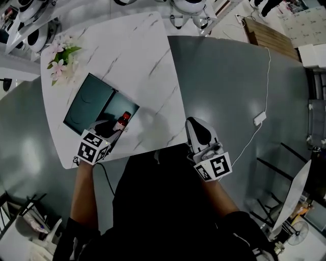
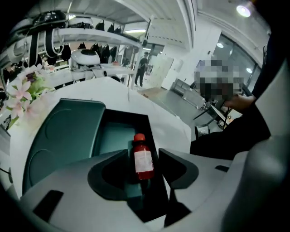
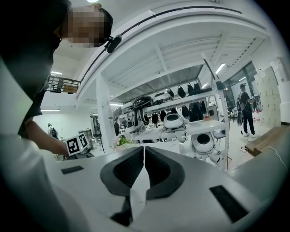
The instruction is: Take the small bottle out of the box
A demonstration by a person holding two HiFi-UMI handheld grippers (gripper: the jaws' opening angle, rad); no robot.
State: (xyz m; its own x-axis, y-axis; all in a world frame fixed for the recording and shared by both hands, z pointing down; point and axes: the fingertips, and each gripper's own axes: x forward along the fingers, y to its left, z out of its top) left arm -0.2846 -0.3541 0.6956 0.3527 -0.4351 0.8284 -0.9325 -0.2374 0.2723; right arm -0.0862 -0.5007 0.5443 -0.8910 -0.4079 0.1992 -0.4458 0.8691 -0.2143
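An open dark teal box point(image 1: 118, 106) lies on the white marble table point(image 1: 147, 61), its lid point(image 1: 84, 104) folded out to the left. A small red bottle point(image 1: 123, 121) with a red cap and a white label lies in the box's right compartment. My left gripper point(image 1: 113, 130) hovers over the box's near end, tilted down. In the left gripper view the bottle point(image 2: 143, 158) shows between its jaws, which stand apart from it; the left gripper point(image 2: 142, 153) is open. My right gripper point(image 1: 194, 125) is shut and empty at the table's front right edge; in its own view point(image 3: 143, 152) the jaws meet.
Pink and white flowers point(image 1: 61, 58) lie at the table's far left corner, beyond the box. A white cable with an adapter point(image 1: 260, 118) runs across the grey floor to the right. White robot heads point(image 1: 191, 9) sit on shelving behind the table.
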